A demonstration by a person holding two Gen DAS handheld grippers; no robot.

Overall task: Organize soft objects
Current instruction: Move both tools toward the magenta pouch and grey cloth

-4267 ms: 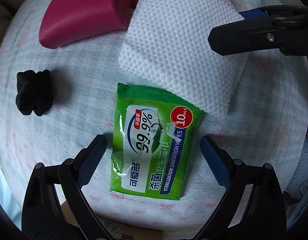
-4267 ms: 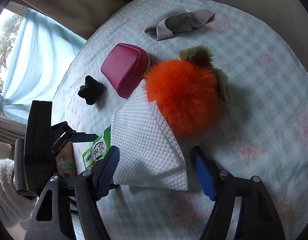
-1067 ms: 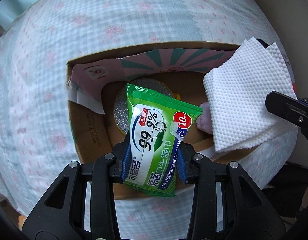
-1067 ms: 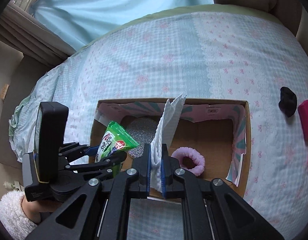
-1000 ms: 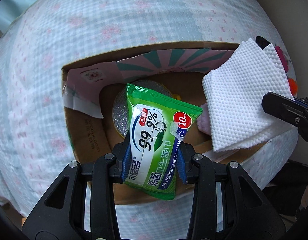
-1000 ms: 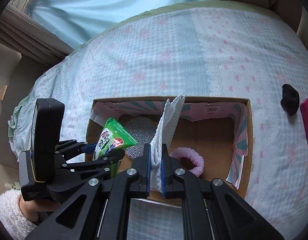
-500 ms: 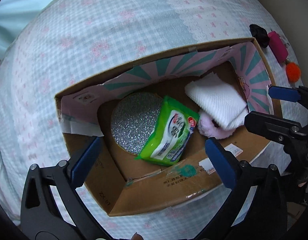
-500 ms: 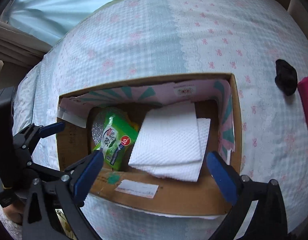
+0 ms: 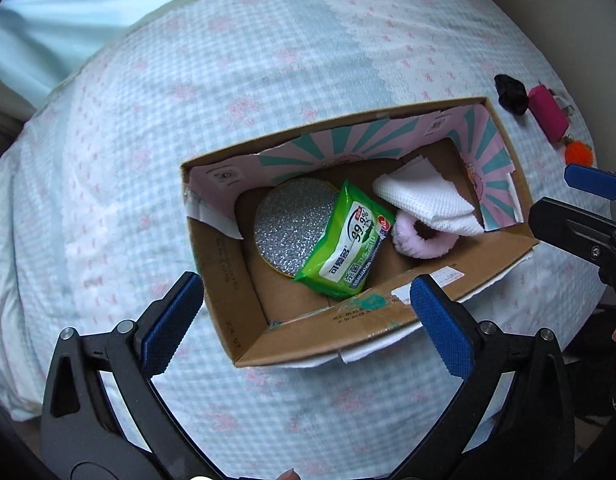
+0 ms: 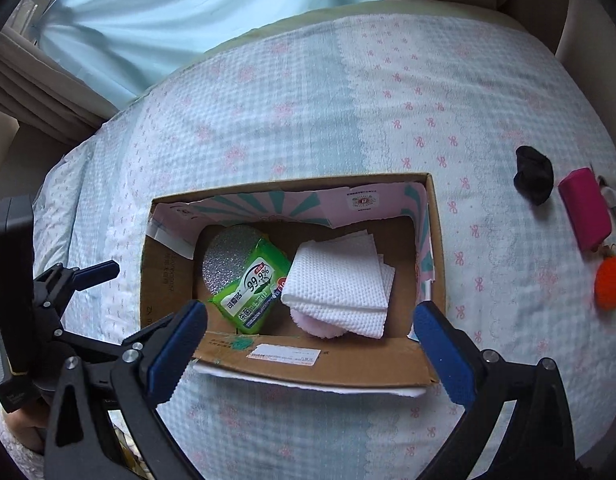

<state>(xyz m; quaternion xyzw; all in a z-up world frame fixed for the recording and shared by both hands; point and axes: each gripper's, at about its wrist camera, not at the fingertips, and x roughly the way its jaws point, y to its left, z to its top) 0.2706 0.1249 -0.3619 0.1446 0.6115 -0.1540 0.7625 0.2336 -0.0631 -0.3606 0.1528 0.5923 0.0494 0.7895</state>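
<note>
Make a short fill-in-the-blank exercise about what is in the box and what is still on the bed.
1. The green wipes pack lies partly on a silver ____.
2. The white cloth partly covers a ____ fluffy ring.
3. Both the left gripper and the right gripper are ____.
4. The black scrunchie lies ____ the box.

Answers: disc; pink; open; outside

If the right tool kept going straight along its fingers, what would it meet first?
Probably the folded white cloth in the cardboard box, which lies between the open right tool fingers; depth is uncertain, so it might catch the box's near wall.
</note>
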